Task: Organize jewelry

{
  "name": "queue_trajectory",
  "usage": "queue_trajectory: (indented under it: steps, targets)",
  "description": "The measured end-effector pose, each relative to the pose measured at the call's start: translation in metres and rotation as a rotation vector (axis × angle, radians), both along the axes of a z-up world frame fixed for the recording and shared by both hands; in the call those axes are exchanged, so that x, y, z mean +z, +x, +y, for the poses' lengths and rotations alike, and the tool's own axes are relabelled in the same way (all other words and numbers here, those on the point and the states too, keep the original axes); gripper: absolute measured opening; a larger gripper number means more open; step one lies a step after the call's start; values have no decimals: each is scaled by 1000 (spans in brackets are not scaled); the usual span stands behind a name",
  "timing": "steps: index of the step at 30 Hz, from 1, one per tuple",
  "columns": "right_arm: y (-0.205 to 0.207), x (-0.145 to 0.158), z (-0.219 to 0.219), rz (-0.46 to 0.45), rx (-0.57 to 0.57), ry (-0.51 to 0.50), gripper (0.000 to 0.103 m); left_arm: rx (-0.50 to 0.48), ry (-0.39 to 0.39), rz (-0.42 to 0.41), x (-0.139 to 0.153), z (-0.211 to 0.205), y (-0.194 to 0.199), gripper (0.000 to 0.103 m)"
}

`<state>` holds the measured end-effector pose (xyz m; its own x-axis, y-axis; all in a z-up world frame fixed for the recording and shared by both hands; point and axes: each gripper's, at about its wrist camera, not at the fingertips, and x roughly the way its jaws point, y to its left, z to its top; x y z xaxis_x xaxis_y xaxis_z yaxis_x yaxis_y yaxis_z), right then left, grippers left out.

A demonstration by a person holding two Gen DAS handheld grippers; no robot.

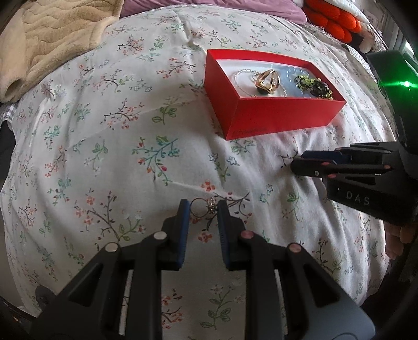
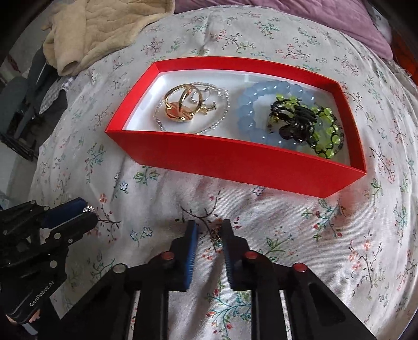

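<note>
Serving as the support: a bed (image 2: 162, 198) covered in a white floral sheet (image 1: 109, 146), wrinkled in places. Sitting directly on that sheet near the middle: an open red box (image 2: 235, 162), white inside. Lying on the sheet nearer the cameras: a thin ring (image 1: 202, 208) with a sparkly top, and another small piece of jewelry (image 2: 215, 234), too small to identify. Resting at the far left edge: a rumpled beige blanket (image 1: 47, 39). Showing beyond the far edge: purple fabric (image 2: 287, 15).
</note>
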<state>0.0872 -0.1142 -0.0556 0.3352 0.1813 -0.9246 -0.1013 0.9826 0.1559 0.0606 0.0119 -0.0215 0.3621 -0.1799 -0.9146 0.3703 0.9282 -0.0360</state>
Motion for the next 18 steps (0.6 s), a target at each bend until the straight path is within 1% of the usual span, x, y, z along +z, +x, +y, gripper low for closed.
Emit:
queue_trajectory:
  steps: [9,18]
  targets:
    - [0,2,-4,5,3,21,8,-3,-7,4,-1,-3,1,23]
    - [-8,13,-16,-10,-6,58,7,-1,-9,-2,1,-4,2,23]
